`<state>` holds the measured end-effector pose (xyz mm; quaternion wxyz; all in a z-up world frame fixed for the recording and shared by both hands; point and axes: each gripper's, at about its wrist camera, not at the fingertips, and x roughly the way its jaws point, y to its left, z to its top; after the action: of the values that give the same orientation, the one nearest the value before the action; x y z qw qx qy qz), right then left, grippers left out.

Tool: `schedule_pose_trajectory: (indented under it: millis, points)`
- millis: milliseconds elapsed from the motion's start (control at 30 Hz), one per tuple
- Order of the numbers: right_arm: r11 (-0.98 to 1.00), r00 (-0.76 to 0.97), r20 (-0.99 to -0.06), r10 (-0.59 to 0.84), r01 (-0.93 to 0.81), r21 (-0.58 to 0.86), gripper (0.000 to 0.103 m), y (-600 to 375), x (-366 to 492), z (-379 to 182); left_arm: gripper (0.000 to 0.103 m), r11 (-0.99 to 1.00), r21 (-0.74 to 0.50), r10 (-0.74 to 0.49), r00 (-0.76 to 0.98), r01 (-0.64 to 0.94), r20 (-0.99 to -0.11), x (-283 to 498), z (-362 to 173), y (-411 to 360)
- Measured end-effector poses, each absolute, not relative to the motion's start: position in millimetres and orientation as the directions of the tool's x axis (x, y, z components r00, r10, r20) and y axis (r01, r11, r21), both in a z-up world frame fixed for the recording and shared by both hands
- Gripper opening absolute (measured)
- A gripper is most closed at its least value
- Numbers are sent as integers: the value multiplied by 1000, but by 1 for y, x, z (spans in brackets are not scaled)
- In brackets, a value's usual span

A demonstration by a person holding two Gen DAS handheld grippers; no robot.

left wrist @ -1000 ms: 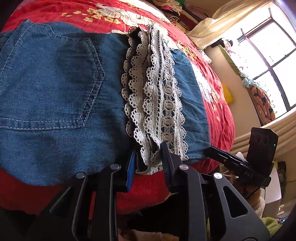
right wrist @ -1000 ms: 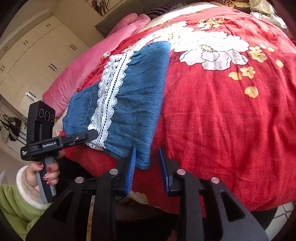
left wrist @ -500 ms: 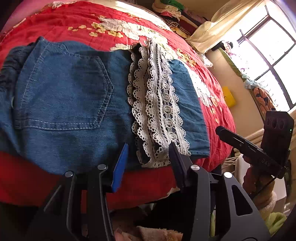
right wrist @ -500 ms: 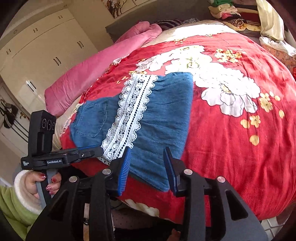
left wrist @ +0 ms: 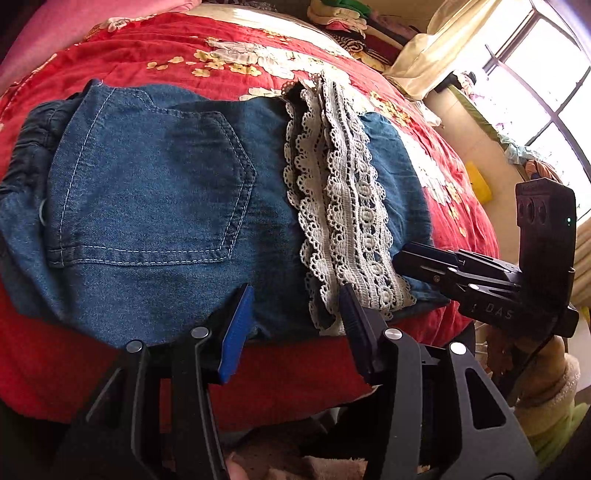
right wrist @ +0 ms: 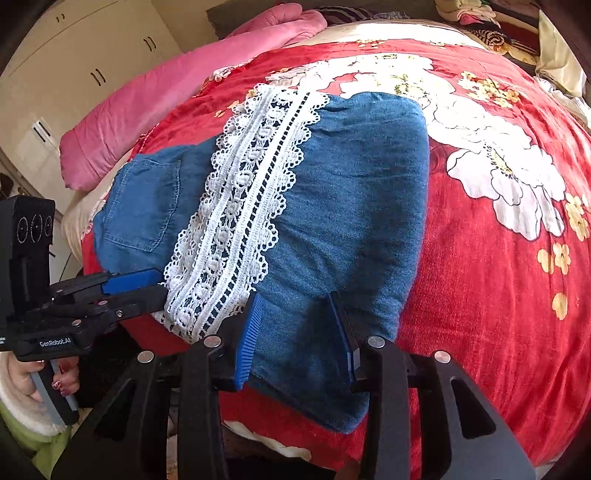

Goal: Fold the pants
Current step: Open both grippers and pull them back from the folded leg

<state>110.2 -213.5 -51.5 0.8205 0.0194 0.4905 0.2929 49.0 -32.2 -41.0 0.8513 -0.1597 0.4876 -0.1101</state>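
Observation:
Blue denim pants with a white lace band lie folded on the red floral bedspread. A back pocket faces up. My left gripper is open at the near hem, straddling denim left of the lace. My right gripper is open over the plain denim fold right of the lace. Each gripper shows in the other's view, the right one at the lace's near right and the left one at its near left.
A pink quilt lies at the head of the bed. White cupboards stand beyond it. A window and piled clothes are on the far side. The bed edge runs just below both grippers.
Both grippers have opened wider. The left one let go of the lace hem and shifted left; the right one moved forward over the denim fold.

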Motion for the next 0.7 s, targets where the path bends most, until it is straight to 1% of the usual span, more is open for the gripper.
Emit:
schedule_pose_trajectory:
  millis: [133,167,233,333,400,467,533,567,600,667,700]
  points:
    - [827,350,-787,508,-454,332,36,-217,108,-48,40,921,-387,-350,505,35,-789,48,-40,-31]
    - [822,350,-777,523,-449,351,41,-219,106,-45,40,918,-395,-357,507,35,-784,47,-39,-30]
    - [819,368,-759,538,-442,367,45,-221,102,-37,40,913,-405,-365,517,38,-774,45,-35,-27]
    - [821,391,-744,542,-435,369,50,-225,96,-28,40,915,-402,-357,539,39,-763,41,-27,-23]
    - [826,407,-740,536,-432,361,53,-227,93,-23,44,916,-399,-353,551,40,-756,38,-21,-21]
    - [834,423,-738,526,-427,350,58,-230,91,-18,46,918,-395,-349,566,45,-747,35,-14,-19]
    - [837,437,-731,524,-423,347,60,-232,90,-12,49,920,-389,-342,580,47,-739,32,-8,-17]
    - [839,445,-727,522,-419,346,63,-234,89,-9,50,922,-385,-337,588,46,-736,31,-5,-16]
    - [841,454,-723,521,-416,345,69,-236,88,-6,52,923,-381,-331,595,44,-732,29,-2,-15]
    - [844,471,-713,519,-412,343,74,-240,87,-2,57,925,-377,-321,609,38,-726,26,4,-11]
    - [846,475,-711,518,-409,343,75,-241,87,0,59,927,-374,-314,615,33,-723,24,6,-9]
